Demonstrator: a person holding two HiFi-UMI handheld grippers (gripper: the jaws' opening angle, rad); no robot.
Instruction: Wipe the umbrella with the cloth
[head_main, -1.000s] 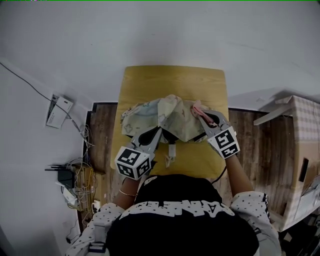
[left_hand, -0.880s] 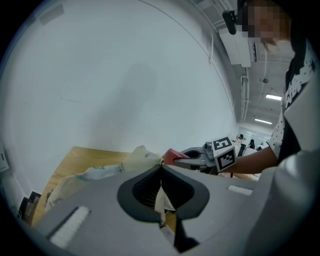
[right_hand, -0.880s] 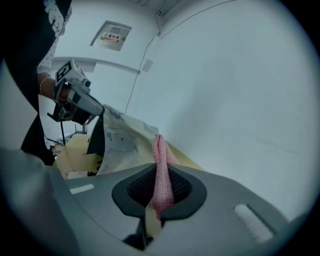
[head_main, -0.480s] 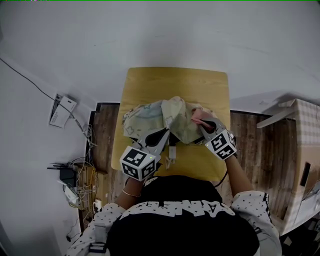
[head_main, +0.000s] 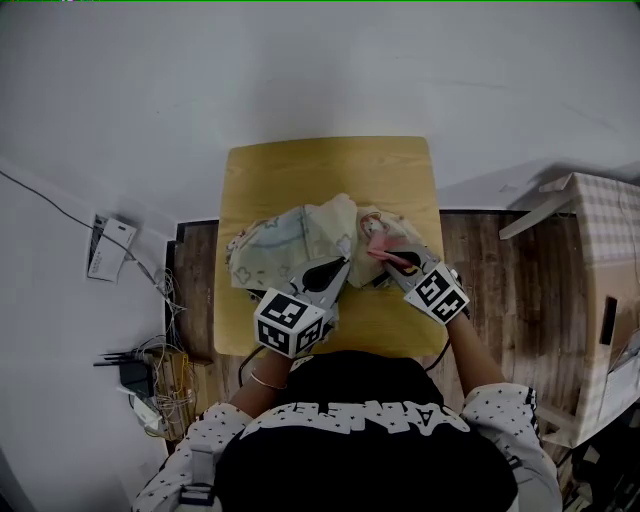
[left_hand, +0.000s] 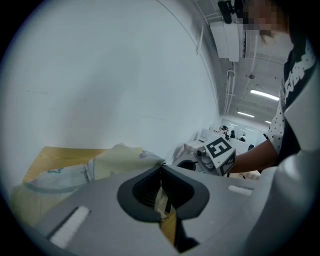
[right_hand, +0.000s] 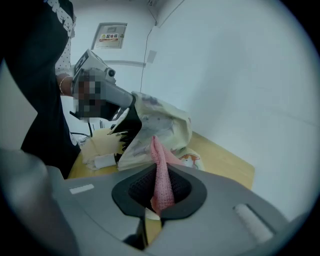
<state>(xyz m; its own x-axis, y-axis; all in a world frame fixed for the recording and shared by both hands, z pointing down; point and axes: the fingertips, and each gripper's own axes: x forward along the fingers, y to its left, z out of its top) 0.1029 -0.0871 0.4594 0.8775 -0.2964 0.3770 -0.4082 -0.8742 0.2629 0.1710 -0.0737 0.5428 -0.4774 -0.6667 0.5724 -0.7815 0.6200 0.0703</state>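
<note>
The yellow wooden table (head_main: 330, 165) stood against a pale wall. The task's thing lay on its near half: a crumpled, half-collapsed umbrella of cream fabric with a faint printed pattern (head_main: 285, 235).

The grey left gripper (head_main: 338, 268) was clenched on a fold of that cream fabric at the umbrella's near edge, and a thin strip of it showed pinched between the closed jaws. The grey right gripper (head_main: 380, 255) was clamped on a pink knitted cloth (right_hand: 161, 175). The cloth stood up out of the jaws in a narrow fold, close against the canopy's right side. Whether it was actually touching the canopy could not be told.

Judged from this arrangement, the wiping step was in hand, with one tool steadying the canopy and the other bringing the cloth to it. The next move would call for pressing the pink fold flat on the fabric and drawing it across a panel. The left grip would need to hold the canopy taut so that it did not bunch.

Both forearms reached forward from the person's body. The grippers converged on the umbrella and tilted gently downward, with their marker cubes nearest the torso.
</note>
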